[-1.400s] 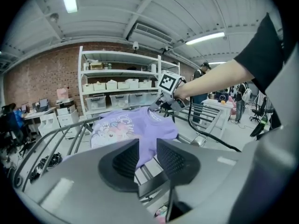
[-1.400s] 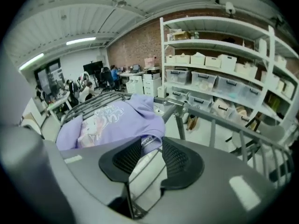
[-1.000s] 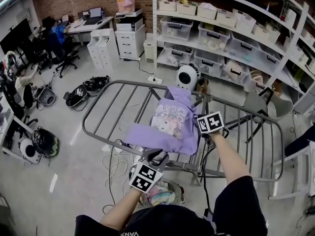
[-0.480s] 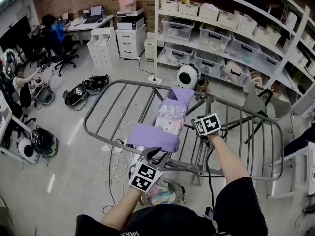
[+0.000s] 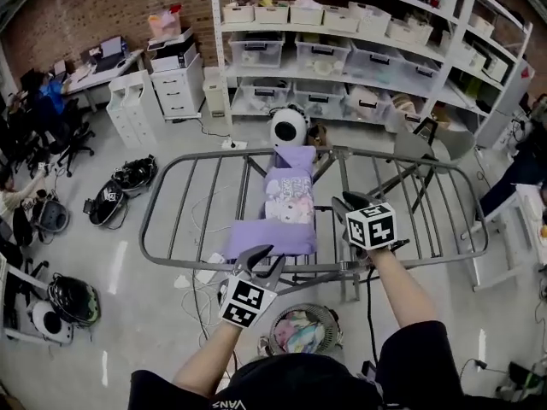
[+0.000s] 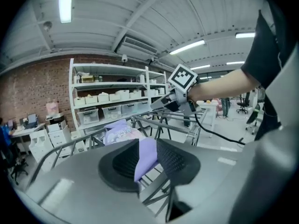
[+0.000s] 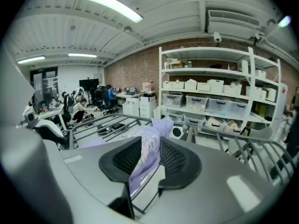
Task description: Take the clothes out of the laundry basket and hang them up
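Lilac printed top [image 5: 286,207] draped flat over grey drying rack [image 5: 162,196]; laundry basket [image 5: 325,316] of clothes [image 5: 291,333] below

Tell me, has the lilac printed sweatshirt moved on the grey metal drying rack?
Yes. The lilac sweatshirt drew left, its right edge away from the grey rack's centre posts.

Straight ahead of the jaws I see a brick wall [image 5: 85,15] fronted by white shelving [image 5: 342,34] loaded with storage bins [image 5: 256,49]. Off to their left stand white drawer cabinets [image 5: 178,88] and a desk [image 5: 107,62] with monitors. Beneath the jaws lies a glossy grey floor [image 5: 111,314], and above them long ceiling lights [image 7: 112,4] glow on a white panelled ceiling.
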Available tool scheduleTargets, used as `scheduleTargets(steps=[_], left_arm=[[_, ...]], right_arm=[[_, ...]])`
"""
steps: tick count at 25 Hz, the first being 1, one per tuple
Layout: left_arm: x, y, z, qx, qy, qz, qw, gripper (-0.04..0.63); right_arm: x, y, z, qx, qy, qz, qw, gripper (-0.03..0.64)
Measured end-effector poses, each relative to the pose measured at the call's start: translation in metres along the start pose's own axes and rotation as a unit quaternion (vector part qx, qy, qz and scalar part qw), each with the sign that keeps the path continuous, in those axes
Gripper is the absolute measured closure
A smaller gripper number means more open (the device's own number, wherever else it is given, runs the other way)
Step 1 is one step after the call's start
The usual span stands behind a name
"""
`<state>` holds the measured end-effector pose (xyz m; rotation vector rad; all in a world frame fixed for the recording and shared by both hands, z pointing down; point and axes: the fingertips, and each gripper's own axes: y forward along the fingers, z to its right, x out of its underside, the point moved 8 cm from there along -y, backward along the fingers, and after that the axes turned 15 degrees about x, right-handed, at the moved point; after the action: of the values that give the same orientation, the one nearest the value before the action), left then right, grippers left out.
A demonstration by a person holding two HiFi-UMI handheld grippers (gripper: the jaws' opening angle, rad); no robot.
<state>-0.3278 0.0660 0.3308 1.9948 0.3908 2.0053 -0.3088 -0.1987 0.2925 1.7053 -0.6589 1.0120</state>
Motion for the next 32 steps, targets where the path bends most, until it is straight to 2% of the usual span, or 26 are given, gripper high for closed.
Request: scheduleTargets(steps=[3, 7, 10, 13, 17, 18, 21, 22, 25, 32], left_arm=[[0.019, -0.003, -0.018, 0.024, 0.041, -0.049, 0.9976, 0.508], [0.036, -0.001, -0.036, 0.046, 0.075, -0.092, 0.9919, 0.483], [0.046, 0.005, -0.038, 0.073, 0.109, -0.138, 0.9817, 0.437], [0.064, 0.009, -0.043, 0.094, 0.135, -0.177, 0.9705, 0.431], [0.071, 0.011, -0.055, 0.085, 0.149, -0.211, 0.9622, 0.433], [0.070, 0.011, -0.055, 0.085, 0.153, -0.222, 0.9593, 0.440], [0.074, 0.015, -0.048, 0.088, 0.161, -0.241, 0.9530, 0.567], [0.075, 0.015, -0.047, 0.084, 0.161, -0.243, 0.9528, 0.588], [0.072, 0.012, -0.046, 0.065, 0.156, -0.242, 0.9555, 0.589], [0.027, -0.009, -0.021, 0.015, 0.173, -0.203, 0.9636, 0.591]], right_arm=[[0.015, -0.034, -0.012, 0.013, 0.030, 0.014, 0.999, 0.489], [0.038, -0.075, -0.034, 0.006, 0.048, 0.021, 0.999, 0.489], [0.056, -0.099, -0.049, -0.003, 0.063, 0.019, 0.998, 0.489], [0.075, -0.111, -0.065, -0.012, 0.096, 0.020, 0.995, 0.489], [0.084, -0.125, -0.072, -0.021, 0.116, 0.028, 0.993, 0.490], [0.083, -0.130, -0.070, -0.023, 0.119, 0.031, 0.992, 0.490], [0.084, -0.142, -0.061, -0.025, 0.123, 0.038, 0.991, 0.491], [0.085, -0.145, -0.059, -0.026, 0.124, 0.040, 0.991, 0.491], [0.091, -0.152, -0.057, -0.035, 0.132, 0.043, 0.990, 0.491], [0.100, -0.172, -0.046, -0.064, 0.137, 0.054, 0.987, 0.492]])
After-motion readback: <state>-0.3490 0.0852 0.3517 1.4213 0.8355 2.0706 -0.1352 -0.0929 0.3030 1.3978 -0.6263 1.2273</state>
